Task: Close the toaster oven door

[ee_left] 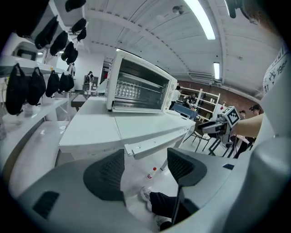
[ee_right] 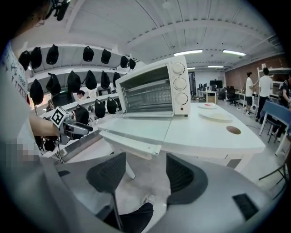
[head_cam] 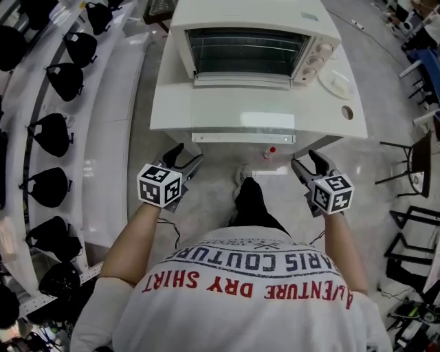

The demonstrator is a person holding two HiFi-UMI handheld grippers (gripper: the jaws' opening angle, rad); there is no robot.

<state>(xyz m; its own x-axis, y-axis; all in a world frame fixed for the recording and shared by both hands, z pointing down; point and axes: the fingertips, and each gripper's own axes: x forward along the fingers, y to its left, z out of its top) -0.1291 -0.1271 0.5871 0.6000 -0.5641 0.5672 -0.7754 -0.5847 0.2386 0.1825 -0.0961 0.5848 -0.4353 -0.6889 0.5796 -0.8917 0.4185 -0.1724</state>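
Hanging open ahead, the door (head_cam: 243, 113) is laid crosswise, equally near left gripper (head_cam: 184, 157) and right gripper (head_cam: 307, 161); both jaws are held apart, empty.

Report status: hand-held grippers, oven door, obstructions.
Left hand-held gripper, right hand-held gripper: open, empty. Oven door open, lying flat. Nothing in its path.

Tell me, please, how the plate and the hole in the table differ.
The plate is white, the hole brownish. The plate is larger than the hole. The plate lies beside the oven, the hole nearer the front edge of the table. Both are round, right of the open door.
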